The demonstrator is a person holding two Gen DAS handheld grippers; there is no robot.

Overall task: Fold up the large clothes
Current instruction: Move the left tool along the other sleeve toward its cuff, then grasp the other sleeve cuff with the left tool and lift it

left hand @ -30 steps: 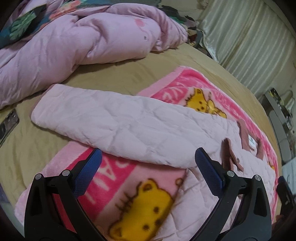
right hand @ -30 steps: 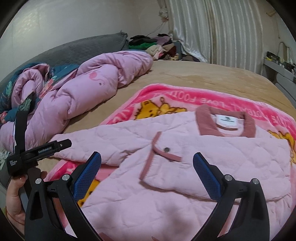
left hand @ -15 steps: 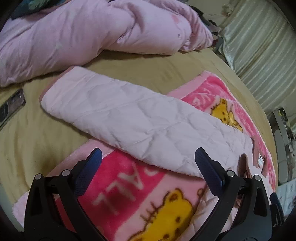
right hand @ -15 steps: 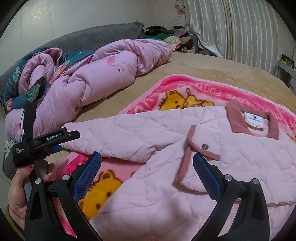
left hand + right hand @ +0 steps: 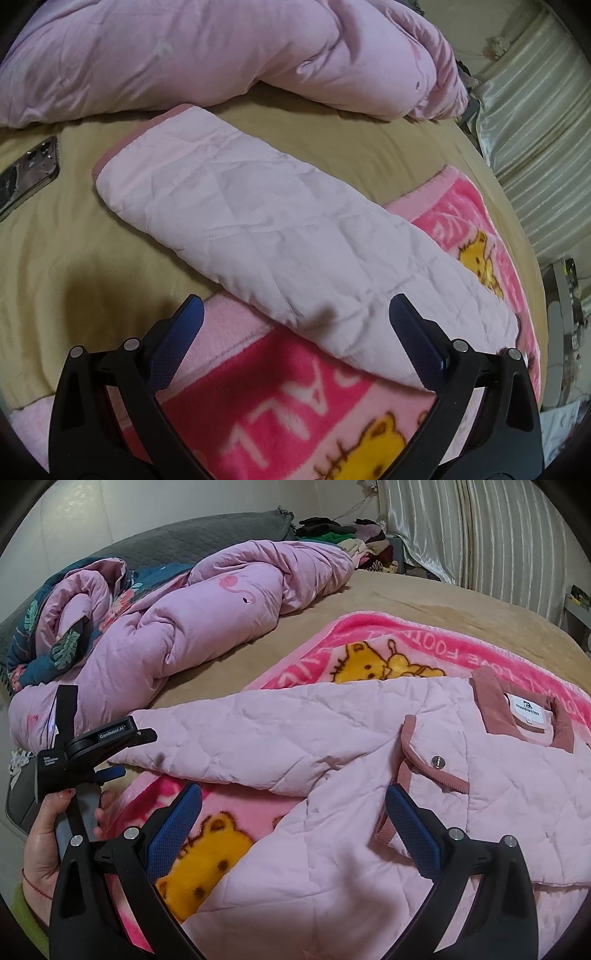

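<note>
A pale pink quilted jacket (image 5: 480,775) with dusty-pink trim lies front up on a pink cartoon blanket (image 5: 369,646). Its sleeve (image 5: 280,236) stretches out flat to the left, cuff end on the tan bed. My left gripper (image 5: 295,317) is open and empty, hovering just above the sleeve's near edge; it also shows in the right wrist view (image 5: 110,753), held in a hand beside the cuff. My right gripper (image 5: 293,812) is open and empty above the jacket's front near the armpit.
A bunched pink duvet (image 5: 184,627) lies along the far left of the bed (image 5: 424,598). A phone (image 5: 26,173) lies on the sheet left of the cuff. A clothes pile (image 5: 343,535) and curtains (image 5: 480,528) stand beyond the bed.
The left gripper has moved left and forward along the sleeve toward its cuff. The right gripper has shifted left over the jacket. Both stayed open.
</note>
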